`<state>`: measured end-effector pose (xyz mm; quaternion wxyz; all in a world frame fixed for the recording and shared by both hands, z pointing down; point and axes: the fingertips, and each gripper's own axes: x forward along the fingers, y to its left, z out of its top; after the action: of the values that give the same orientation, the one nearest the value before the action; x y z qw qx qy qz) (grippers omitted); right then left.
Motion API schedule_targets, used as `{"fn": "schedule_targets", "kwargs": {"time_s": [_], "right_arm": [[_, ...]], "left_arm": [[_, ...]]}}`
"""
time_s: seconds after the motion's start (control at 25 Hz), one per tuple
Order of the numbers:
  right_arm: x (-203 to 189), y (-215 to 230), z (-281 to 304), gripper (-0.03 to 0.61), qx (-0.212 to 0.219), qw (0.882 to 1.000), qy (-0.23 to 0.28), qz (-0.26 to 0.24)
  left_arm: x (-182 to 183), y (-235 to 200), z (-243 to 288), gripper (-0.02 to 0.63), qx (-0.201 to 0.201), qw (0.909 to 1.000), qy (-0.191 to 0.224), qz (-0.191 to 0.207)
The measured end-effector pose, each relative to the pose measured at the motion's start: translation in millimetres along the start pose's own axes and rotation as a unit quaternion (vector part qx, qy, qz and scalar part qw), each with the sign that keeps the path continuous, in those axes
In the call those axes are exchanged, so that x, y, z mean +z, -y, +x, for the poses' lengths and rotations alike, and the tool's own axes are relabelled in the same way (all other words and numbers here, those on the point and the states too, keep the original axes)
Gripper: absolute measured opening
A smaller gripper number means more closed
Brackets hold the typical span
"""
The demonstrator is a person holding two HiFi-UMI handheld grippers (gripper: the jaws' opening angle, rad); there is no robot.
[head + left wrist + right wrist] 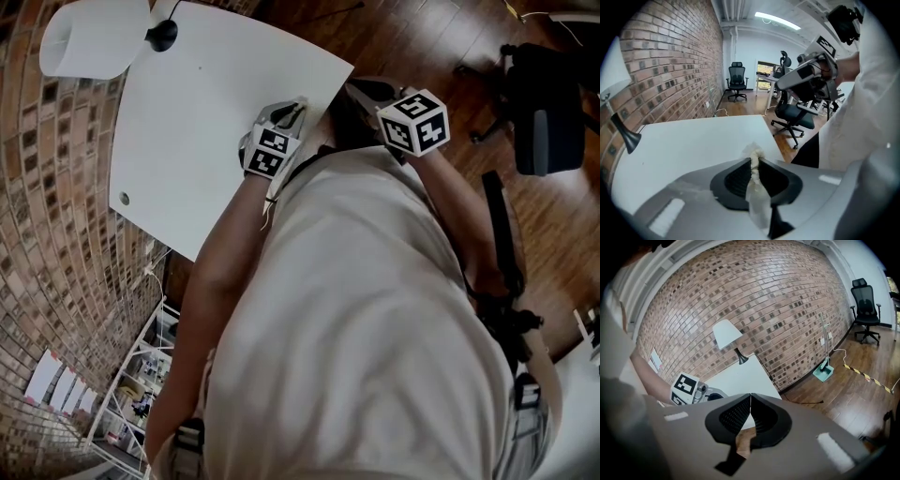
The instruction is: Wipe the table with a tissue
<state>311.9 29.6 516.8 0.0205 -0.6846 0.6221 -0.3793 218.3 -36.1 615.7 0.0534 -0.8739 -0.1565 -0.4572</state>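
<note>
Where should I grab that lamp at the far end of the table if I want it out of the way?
Probably the slim black stem under the white shade, coming in level from the table side. The shade is a wide cone, likely too broad for jaws; the stem is narrow and exposed. Use the right gripper, shut and empty.

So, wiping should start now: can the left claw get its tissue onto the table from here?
Probably yes: the left claw, shut on the tissue, sits over the table's near edge, bare top ahead; the lamp stands far off.
</note>
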Motion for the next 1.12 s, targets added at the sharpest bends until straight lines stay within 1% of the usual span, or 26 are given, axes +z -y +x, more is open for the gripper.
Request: {"fn": "schedule_targets", "kwargs": {"time_s": [0.08, 0.16, 0.24, 0.28, 0.36, 0.52, 0.64, 0.72, 0.8, 0.84, 0.96, 1.0, 1.04, 1.12], "right_arm": [[0, -3, 1, 0.009, 0.0, 1.0, -0.002, -0.004], [1, -5, 2, 0.009, -0.002, 1.0, -0.003, -0.008], [3, -9, 4, 0.009, -0.003, 1.0, -0.003, -0.013], [4, -11, 6, 0.009, -0.003, 1.0, -0.004, -0.016], [6, -15, 9, 0.009, 0.0, 1.0, -0.006, -0.023], [9, -21, 18, 0.009, 0.011, 0.999, -0.016, -0.035], [13, -29, 36, 0.009, 0.014, 0.998, -0.027, -0.052], [18, -34, 48, 0.009, 0.016, 0.997, -0.036, -0.067], [22, -42, 58, 0.009, 0.029, 0.995, -0.044, -0.08], [24, -46, 63, 0.009, 0.038, 0.994, -0.047, -0.086], [28, -61, 79, 0.009, 0.062, 0.991, -0.056, -0.101], [29, -65, 85, 0.009, 0.068, 0.99, -0.06, -0.105], [30, -69, 91, 0.009, 0.074, 0.989, -0.064, -0.11], [33, -76, 102, 0.009, 0.089, 0.986, -0.071, -0.121]], "left_arm": [[-5, -20, -6, 0.06, 0.033, 0.9991, 0.003, -0.027], [-10, -44, -14, 0.058, 0.073, 0.9949, 0.009, -0.069], [-13, -67, -30, 0.058, 0.104, 0.9863, 0.034, -0.123], [-13, -75, -38, 0.058, 0.113, 0.9815, 0.048, -0.146], [-16, -84, -50, 0.06, 0.121, 0.9748, 0.07, -0.174], [-22, -84, -62, 0.06, 0.121, 0.9652, 0.096, -0.211], [-30, -86, -71, 0.06, 0.124, 0.9572, 0.111, -0.236], [-34, -82, -77, 0.06, 0.129, 0.9514, 0.122, -0.252], [-37, -74, -82, 0.06, 0.135, 0.9464, 0.129, -0.264], [-39, -70, -85, 0.06, 0.137, 0.9455, 0.128, -0.266], [-46, -60, -92, 0.06, 0.142, 0.9485, 0.118, -0.257], [-50, -59, -94, 0.06, 0.144, 0.9482, 0.117, -0.258], [-54, -59, -97, 0.06, 0.147, 0.9464, 0.117, -0.263], [-60, -60, -101, 0.06, 0.155, 0.9397, 0.118, -0.281]]}}
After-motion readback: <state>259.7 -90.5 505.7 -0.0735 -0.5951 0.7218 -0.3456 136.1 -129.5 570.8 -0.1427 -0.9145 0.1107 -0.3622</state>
